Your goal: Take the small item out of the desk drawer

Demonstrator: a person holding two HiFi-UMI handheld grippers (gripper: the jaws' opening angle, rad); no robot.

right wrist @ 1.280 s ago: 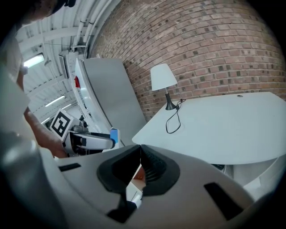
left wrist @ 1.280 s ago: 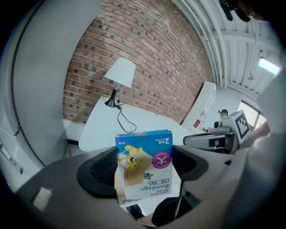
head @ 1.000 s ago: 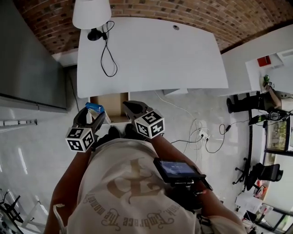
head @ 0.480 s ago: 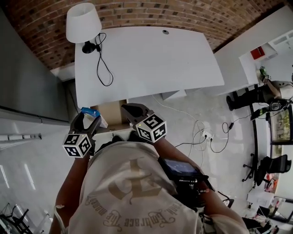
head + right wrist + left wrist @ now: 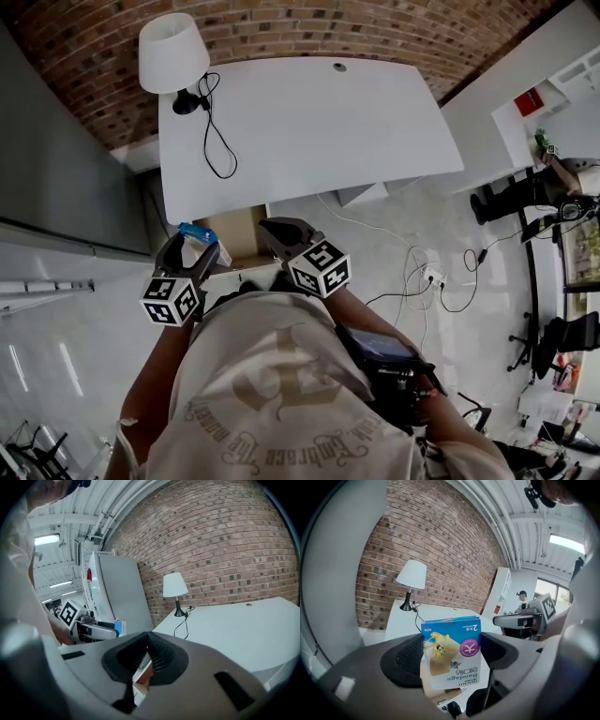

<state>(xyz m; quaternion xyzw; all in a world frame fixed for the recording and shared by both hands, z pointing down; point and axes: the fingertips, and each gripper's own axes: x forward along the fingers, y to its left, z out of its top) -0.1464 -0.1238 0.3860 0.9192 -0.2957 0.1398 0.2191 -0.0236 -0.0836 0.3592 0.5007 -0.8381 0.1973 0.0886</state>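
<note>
step: lift-out, looks nearly done | left tongs (image 5: 193,247) clenched on bandage box (image 5: 452,653), above left edge of open drawer (image 5: 240,231) under surface (image 5: 309,131) front-left corner | right tongs (image 5: 147,656) pinched together, empty | next: probably carry box clear, grip firm

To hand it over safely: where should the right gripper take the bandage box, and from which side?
Likely the blue end of the bandage box, which sticks out past the left gripper, from the desk side, closing on the broad printed faces; the left gripper already clamps the narrow edges. The right gripper is shut: open it first.
</note>
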